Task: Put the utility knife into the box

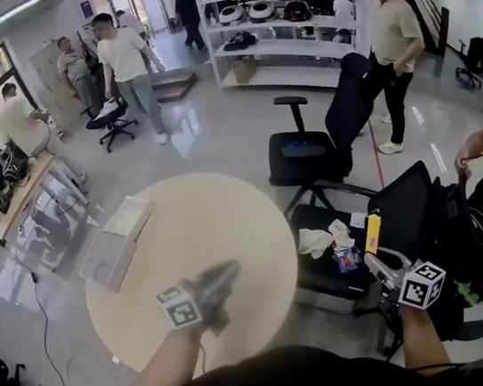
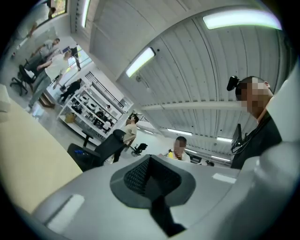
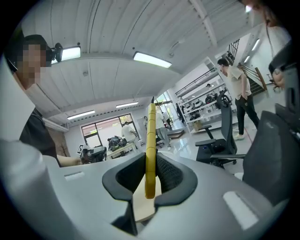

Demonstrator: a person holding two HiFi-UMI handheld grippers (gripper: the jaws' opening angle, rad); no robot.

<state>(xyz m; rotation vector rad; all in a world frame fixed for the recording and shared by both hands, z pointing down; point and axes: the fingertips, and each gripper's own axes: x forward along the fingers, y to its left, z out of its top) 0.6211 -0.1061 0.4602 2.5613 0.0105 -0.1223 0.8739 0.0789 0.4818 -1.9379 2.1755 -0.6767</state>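
Observation:
My right gripper is off the table's right side, above a chair, shut on the yellow utility knife. In the right gripper view the knife stands edge-on between the dark pads and sticks out beyond them toward the ceiling. The white box lies open on the left part of the round beige table. My left gripper hovers over the table's near side, right of the box. Its jaws are together with nothing in them, tilted up toward the ceiling.
A black office chair with a white cloth and small packets on its seat stands against the table's right edge. A second chair is behind it. Several people stand or sit around the room. A desk is at the left and shelves at the back.

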